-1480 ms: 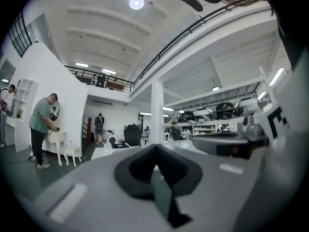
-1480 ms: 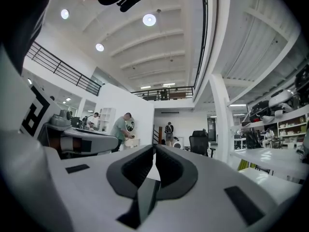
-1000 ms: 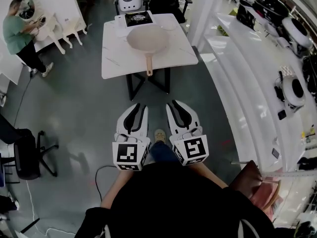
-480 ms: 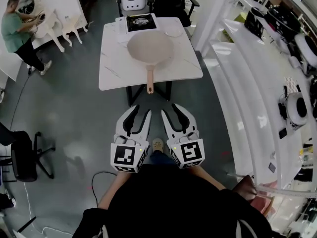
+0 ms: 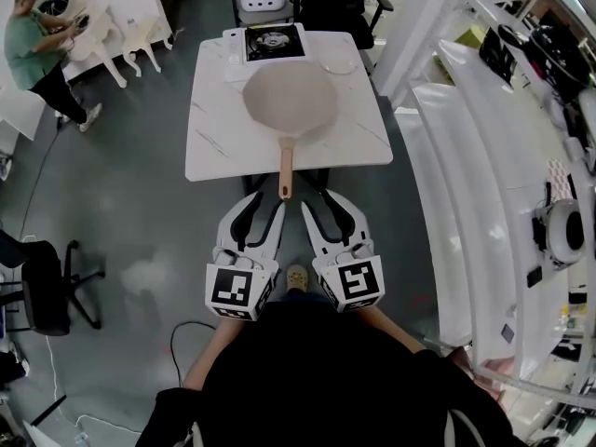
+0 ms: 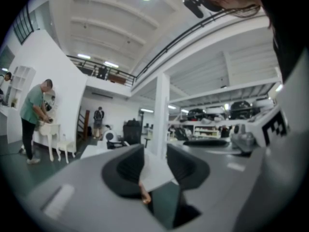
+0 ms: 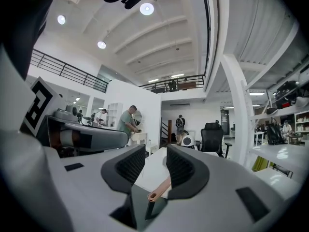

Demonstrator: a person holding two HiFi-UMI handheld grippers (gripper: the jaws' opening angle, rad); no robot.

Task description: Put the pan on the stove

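One worktop [image 5: 216,142] carries one pan [image 5: 289,99], one stove [image 5: 273,41] and one clear round dish [image 5: 339,63]. There are two sets of tongs, the left tongs [image 5: 264,205] and the right tongs [image 5: 319,203]. Two black office chairs stand on the floor, the left chair [image 5: 47,291] and the far chair [image 5: 349,3]. The head view shows one person in green [image 5: 37,54].

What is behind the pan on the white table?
Behind the pan, at the table's far edge, sits the small black stove; a round clear dish lies to its right. Whether the pan rim covers the stove's near edge is unclear.
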